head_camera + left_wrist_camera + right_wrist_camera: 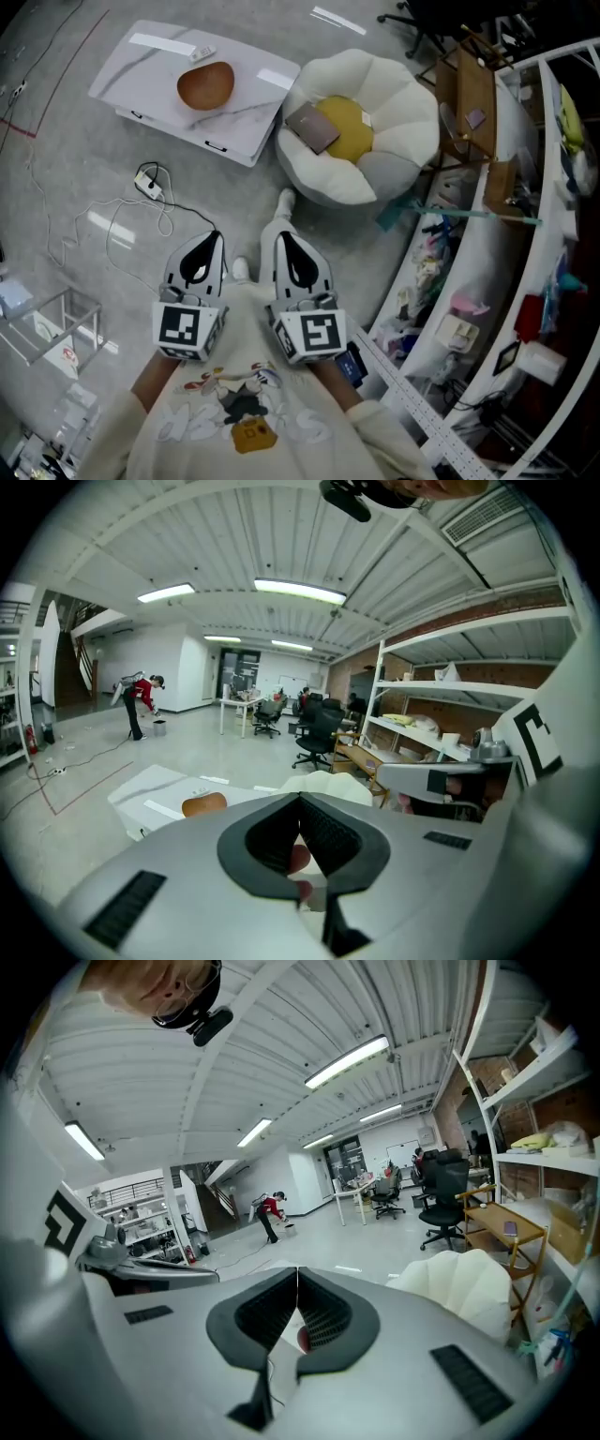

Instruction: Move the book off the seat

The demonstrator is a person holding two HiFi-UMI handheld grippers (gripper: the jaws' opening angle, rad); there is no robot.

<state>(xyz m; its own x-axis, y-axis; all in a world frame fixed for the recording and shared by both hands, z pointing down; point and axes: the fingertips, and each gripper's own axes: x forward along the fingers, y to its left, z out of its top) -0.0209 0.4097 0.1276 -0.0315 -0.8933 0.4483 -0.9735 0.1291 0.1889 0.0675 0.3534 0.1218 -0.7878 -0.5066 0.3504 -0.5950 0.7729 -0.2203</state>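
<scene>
We're looking down at a grey floor [75, 169], and the biggest thing on it is the white marbled low table [155, 61] at upper left, with the flower-shaped seat [394, 103] just beside its right corner: white petals round a yellow centre. Below it, near our chest, we hold both tools side by side and well apart from the seat. The left gripper [212, 234] has its jaws pressed together at the tips with nothing between them, and its own view shows the same. The right gripper [281, 234] is likewise closed tight and empty. The book [312, 127], brownish and lying flat at a slant, sits on the seat, over the left edge of the yellow centre. On the table rests a wooden bowl [205, 84], and a small white power strip [147, 183] trails its cable across the floor.
</scene>
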